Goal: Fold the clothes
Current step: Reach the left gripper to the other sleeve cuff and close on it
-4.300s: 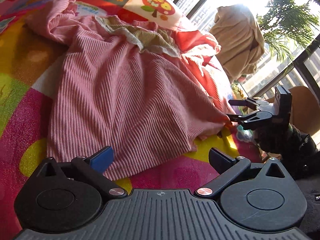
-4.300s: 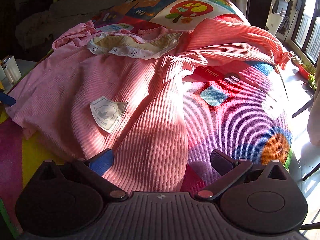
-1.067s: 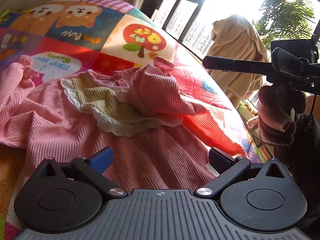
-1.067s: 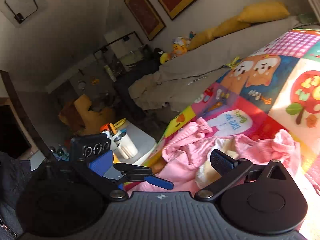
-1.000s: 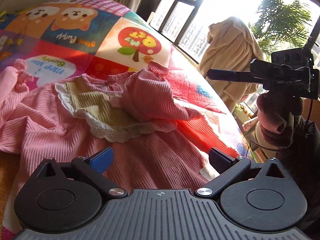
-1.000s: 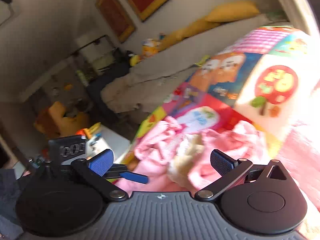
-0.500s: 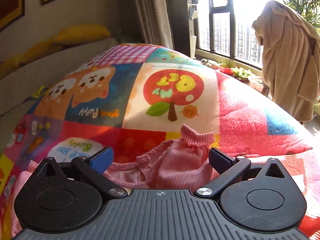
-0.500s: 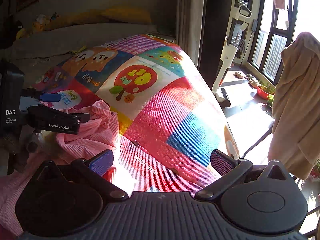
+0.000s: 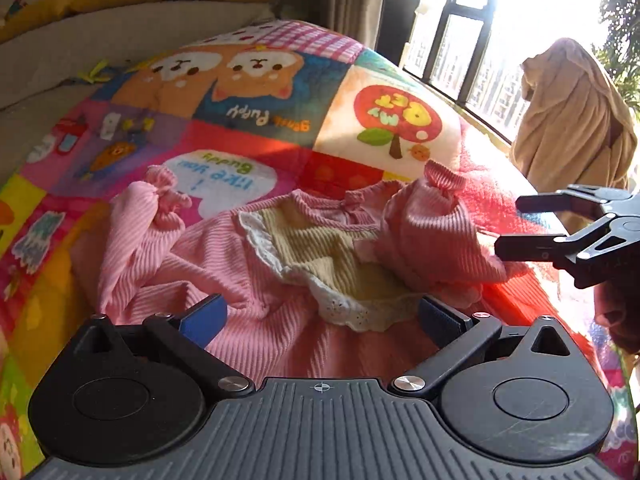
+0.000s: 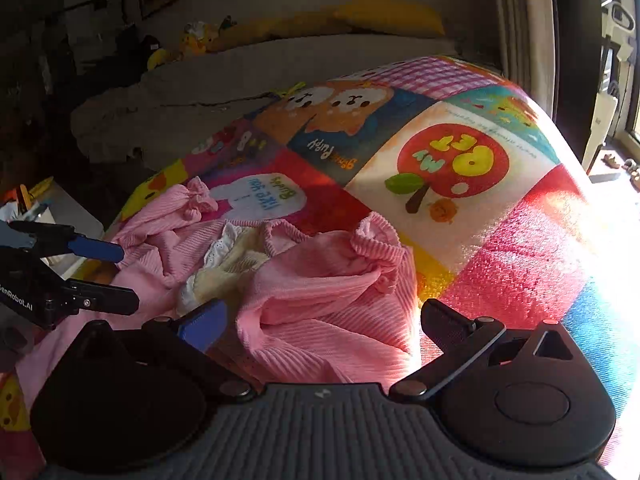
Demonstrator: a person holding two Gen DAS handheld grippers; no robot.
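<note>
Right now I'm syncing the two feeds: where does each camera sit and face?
Left wrist: behind the open left gripper, facing the pink dress on the cartoon blanket; right gripper at right, window beyond.
Right wrist: behind the open right gripper, facing the folded sleeve.
Shared: dress, blanket, each other's jaws.

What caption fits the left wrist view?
Both open grippers, left gripper and right gripper, over a crumpled pink ribbed top on a cartoon blanket.

The quilt (image 9: 360, 92) is showing "MY PET" on its apple patch at 1 o'clock; "enRobot.AI", seemingly cut off, is showing on the left gripper (image 10: 120, 276).
</note>
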